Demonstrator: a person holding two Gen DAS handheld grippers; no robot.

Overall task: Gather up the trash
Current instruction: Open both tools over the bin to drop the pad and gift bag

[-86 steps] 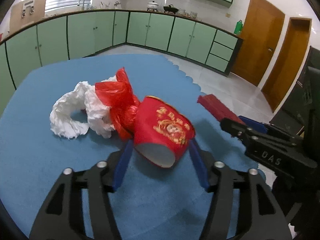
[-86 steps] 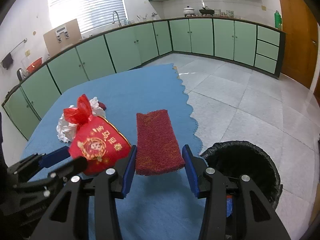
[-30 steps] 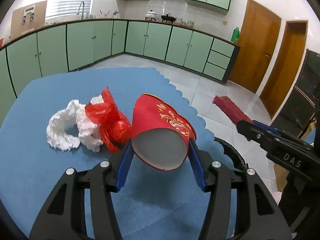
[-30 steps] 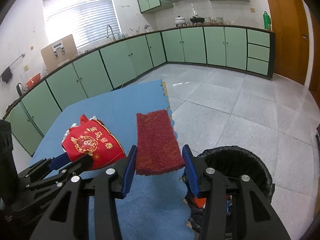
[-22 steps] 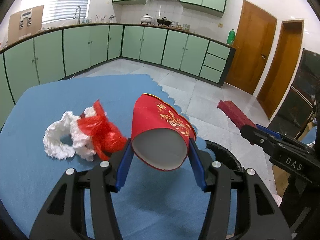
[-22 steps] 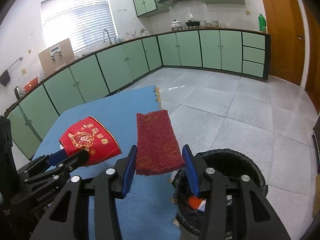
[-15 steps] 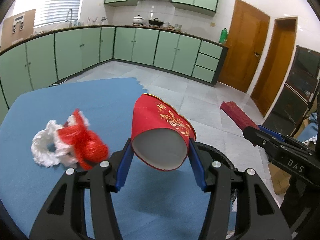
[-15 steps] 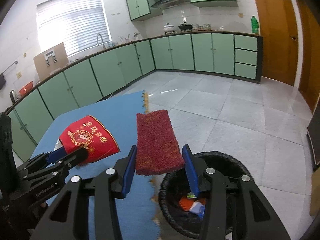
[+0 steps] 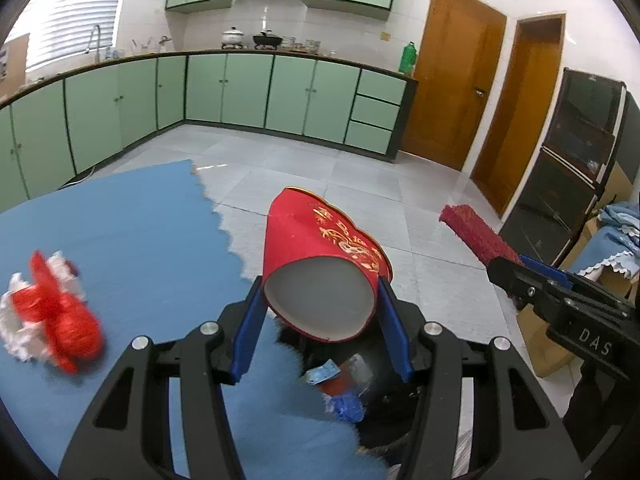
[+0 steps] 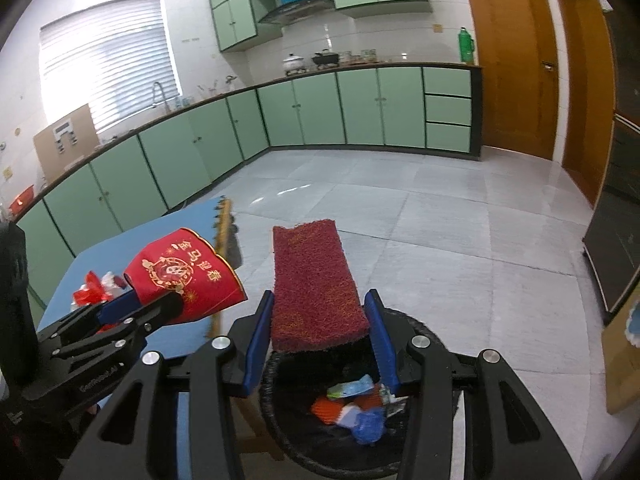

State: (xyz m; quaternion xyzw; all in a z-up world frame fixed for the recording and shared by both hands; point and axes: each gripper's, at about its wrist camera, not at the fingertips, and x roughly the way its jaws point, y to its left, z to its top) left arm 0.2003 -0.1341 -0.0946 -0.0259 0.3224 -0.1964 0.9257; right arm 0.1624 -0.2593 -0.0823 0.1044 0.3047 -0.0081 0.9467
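My left gripper [image 9: 320,330] is shut on a red paper cup [image 9: 320,268] with gold print, held in the air over the table's edge and the black trash bin [image 9: 384,420]. My right gripper [image 10: 320,342] is shut on a dark red scouring pad [image 10: 314,280], held above the open bin [image 10: 360,432], which holds several colourful wrappers. In the right wrist view the cup [image 10: 182,274] and the left gripper [image 10: 132,312] show at the left. A crumpled red plastic bag with white tissue [image 9: 48,312] lies on the blue tablecloth [image 9: 132,240].
The blue-covered table [image 10: 120,256] ends in a scalloped edge beside the bin. Grey tiled floor stretches to green kitchen cabinets [image 9: 248,92] and wooden doors [image 9: 460,76]. A dark shelf unit [image 9: 568,160] and cardboard boxes [image 10: 620,356] stand at the right.
Both grippers have carried the cup and the pad sideways off the table to above the bin. The red bag and tissue have slid to the left edge of the left wrist view.
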